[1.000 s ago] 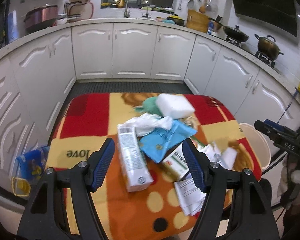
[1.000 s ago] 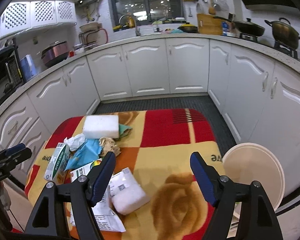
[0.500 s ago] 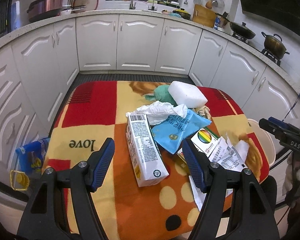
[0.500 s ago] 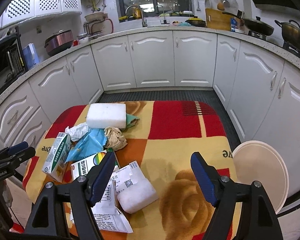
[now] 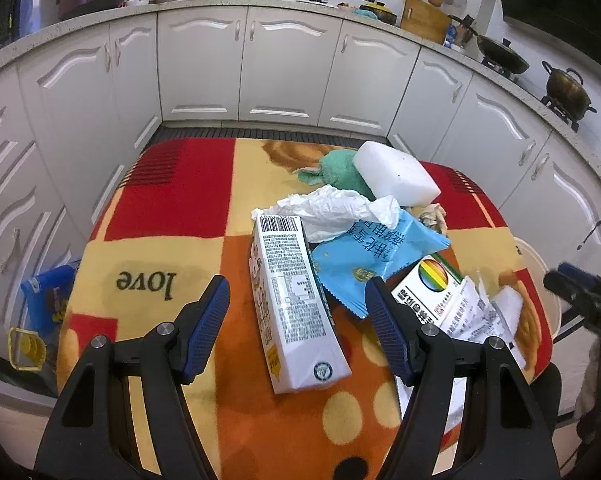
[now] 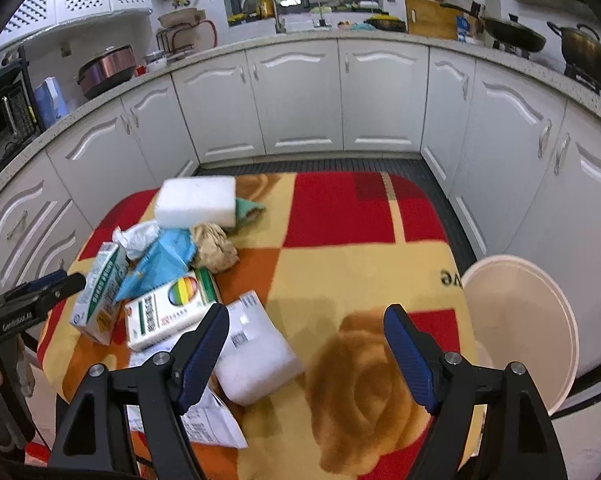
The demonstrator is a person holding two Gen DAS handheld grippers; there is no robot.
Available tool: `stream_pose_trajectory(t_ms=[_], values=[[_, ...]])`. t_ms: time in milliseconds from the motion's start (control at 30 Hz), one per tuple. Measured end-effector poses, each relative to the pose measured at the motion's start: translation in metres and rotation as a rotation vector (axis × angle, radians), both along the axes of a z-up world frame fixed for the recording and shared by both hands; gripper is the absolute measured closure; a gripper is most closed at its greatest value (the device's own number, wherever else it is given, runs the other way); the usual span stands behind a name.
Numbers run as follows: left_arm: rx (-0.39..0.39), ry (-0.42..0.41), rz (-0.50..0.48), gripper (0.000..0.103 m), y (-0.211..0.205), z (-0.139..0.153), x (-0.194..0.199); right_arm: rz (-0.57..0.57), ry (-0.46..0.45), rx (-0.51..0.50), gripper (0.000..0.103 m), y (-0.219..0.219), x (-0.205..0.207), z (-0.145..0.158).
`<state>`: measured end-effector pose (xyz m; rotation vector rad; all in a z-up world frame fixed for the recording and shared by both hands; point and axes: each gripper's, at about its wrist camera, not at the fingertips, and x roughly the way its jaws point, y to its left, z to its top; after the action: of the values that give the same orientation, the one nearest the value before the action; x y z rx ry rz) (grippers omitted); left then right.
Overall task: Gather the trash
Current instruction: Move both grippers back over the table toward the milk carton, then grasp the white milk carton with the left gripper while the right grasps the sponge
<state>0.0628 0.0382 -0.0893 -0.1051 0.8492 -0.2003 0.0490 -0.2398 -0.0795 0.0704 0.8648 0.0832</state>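
Note:
Trash lies piled on a table under a red, yellow and orange blanket (image 5: pixel 180 208). A white drink carton (image 5: pixel 294 304) lies between the fingers of my open left gripper (image 5: pixel 296 304), which hovers above it. Beside it are a blue wrapper (image 5: pixel 364 256), crumpled white tissue (image 5: pixel 336 210), a white foam block (image 5: pixel 396 174), a green cloth (image 5: pixel 336 168) and a rainbow-printed box (image 5: pixel 424 284). My right gripper (image 6: pixel 306 344) is open and empty above the blanket, next to a white wrapped pack (image 6: pixel 256 356). A cream bin (image 6: pixel 520 328) stands at the table's right edge.
White kitchen cabinets (image 5: pixel 284 76) curve around the table. A blue bag (image 5: pixel 46 300) and a yellow object (image 5: pixel 24 348) sit on the floor to the left. Papers (image 6: pixel 208 420) lie at the table's near edge. A brown crumpled paper (image 6: pixel 214 248) lies in the pile.
Both grippers have moved forward and lower toward the table. The carton now sits between my left fingers. Both stay open.

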Motion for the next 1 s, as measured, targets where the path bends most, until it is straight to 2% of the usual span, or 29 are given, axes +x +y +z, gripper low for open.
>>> stream_pose_trajectory(t_ms=[167,367,500,533,633,767,833,1000], values=[[0.018,0.010,0.003,0.034,-0.005,-0.008,0.011,0.004,0.061,0.032,0.026,-0.004,-0.002,-0.016],[0.045,0.029,0.011,0.034,-0.010,-0.018,0.020,0.023,0.145,0.161,0.026,-0.001,0.001,-0.037],[0.049,0.041,0.024,0.034,-0.010,-0.023,0.023,0.007,0.172,0.210,0.026,0.005,0.009,-0.051],[0.047,0.045,0.026,0.034,-0.010,-0.025,0.025,0.000,0.181,0.225,0.028,0.006,0.011,-0.055],[0.049,0.049,0.022,0.034,-0.010,-0.029,0.027,0.008,0.220,0.325,0.048,0.006,0.018,-0.070],[0.033,0.069,0.004,0.037,-0.008,-0.034,0.029,-0.001,0.179,0.364,0.060,-0.001,0.017,-0.065],[0.009,0.087,-0.008,0.054,-0.004,-0.037,0.029,0.000,0.147,0.337,0.062,-0.003,0.017,-0.056],[-0.043,0.101,-0.020,0.058,0.007,-0.037,0.025,-0.008,0.075,0.260,0.062,-0.009,0.015,-0.036]])
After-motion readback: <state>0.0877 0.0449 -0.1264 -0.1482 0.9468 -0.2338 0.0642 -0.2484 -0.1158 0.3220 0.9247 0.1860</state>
